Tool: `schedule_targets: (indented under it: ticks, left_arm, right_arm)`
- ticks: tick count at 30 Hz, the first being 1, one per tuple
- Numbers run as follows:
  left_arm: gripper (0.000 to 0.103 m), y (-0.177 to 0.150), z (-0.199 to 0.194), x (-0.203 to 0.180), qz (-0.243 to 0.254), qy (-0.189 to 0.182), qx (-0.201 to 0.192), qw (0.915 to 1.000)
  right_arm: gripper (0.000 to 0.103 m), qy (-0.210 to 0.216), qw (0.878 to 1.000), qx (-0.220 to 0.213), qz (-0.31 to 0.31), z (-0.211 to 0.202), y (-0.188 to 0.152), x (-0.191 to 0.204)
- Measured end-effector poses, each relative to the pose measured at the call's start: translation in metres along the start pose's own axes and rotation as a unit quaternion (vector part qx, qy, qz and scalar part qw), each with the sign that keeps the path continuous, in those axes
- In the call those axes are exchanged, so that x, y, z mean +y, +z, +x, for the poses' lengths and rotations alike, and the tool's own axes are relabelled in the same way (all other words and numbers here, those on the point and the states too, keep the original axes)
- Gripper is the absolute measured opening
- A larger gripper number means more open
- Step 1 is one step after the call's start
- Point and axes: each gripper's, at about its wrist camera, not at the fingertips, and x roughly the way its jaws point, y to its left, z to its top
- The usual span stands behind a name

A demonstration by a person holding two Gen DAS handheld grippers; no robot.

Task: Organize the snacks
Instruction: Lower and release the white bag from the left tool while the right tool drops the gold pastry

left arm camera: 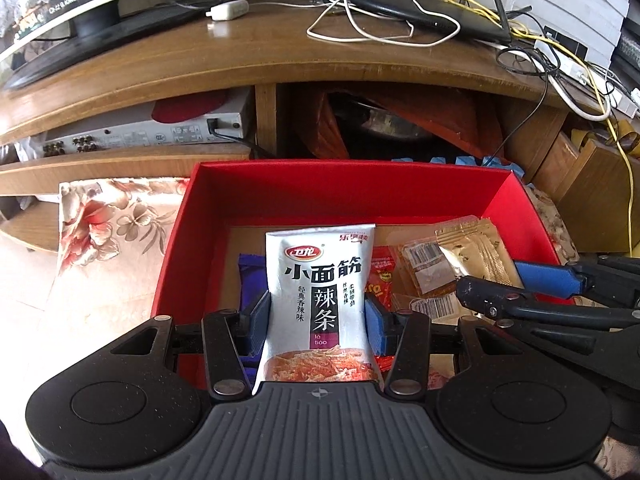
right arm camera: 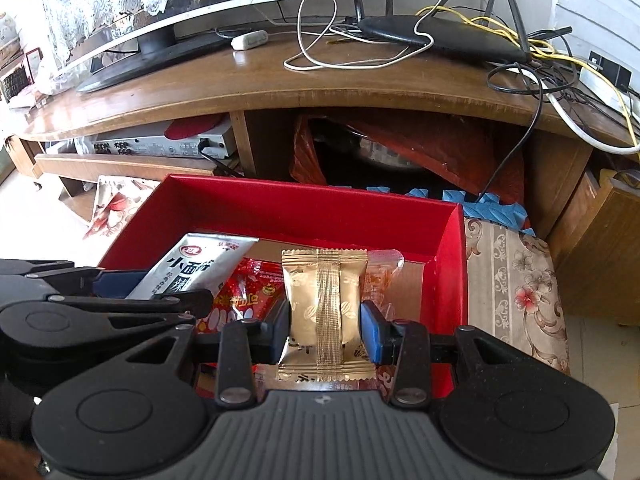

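My left gripper (left arm camera: 316,316) is shut on a white latiao snack packet (left arm camera: 318,280), held upright over the red box (left arm camera: 344,188). My right gripper (right arm camera: 325,326) is shut on a gold snack packet (right arm camera: 323,312), also over the red box (right arm camera: 304,208). In the left wrist view the gold packet (left arm camera: 474,250) and the right gripper (left arm camera: 532,284) show at the right. In the right wrist view the white packet (right arm camera: 200,266) and the left gripper show at the left. A red packet (right arm camera: 248,292), clear-wrapped snacks (left arm camera: 424,268) and a blue packet (left arm camera: 252,276) lie in the box.
The box sits on a floral cloth (left arm camera: 104,224) in front of a wooden TV stand (left arm camera: 280,52). The stand carries a TV (right arm camera: 160,12), a router (right arm camera: 440,36) and tangled cables. A silver player (left arm camera: 140,132) and a red bag (right arm camera: 440,148) sit on the shelves below.
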Motion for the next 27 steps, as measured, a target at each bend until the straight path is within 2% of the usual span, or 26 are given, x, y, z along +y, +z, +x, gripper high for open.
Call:
schedule_targets:
  ticks: [12, 17, 19, 27]
  left_arm:
    - [0.061, -0.002, 0.001, 0.001, 0.004, 0.007, 0.004, 1.0000]
    - [0.064, -0.002, 0.000, 0.002, 0.004, 0.011, 0.003, 0.9999]
    - [0.067, -0.002, -0.001, 0.002, 0.003, 0.011, 0.002, 0.9999]
    - [0.071, -0.004, -0.009, 0.003, 0.004, 0.017, -0.004, 0.9998]
  right_arm:
    - [0.039, -0.006, 1.000, 0.008, -0.006, 0.005, -0.004, -0.001]
    - [0.043, -0.006, 1.000, 0.013, -0.004, 0.006, -0.004, -0.002]
    - [0.048, -0.008, 1.000, 0.018, -0.006, 0.006, -0.006, -0.003]
    - [0.049, -0.004, 1.000, 0.016, -0.004, -0.001, -0.009, -0.003]
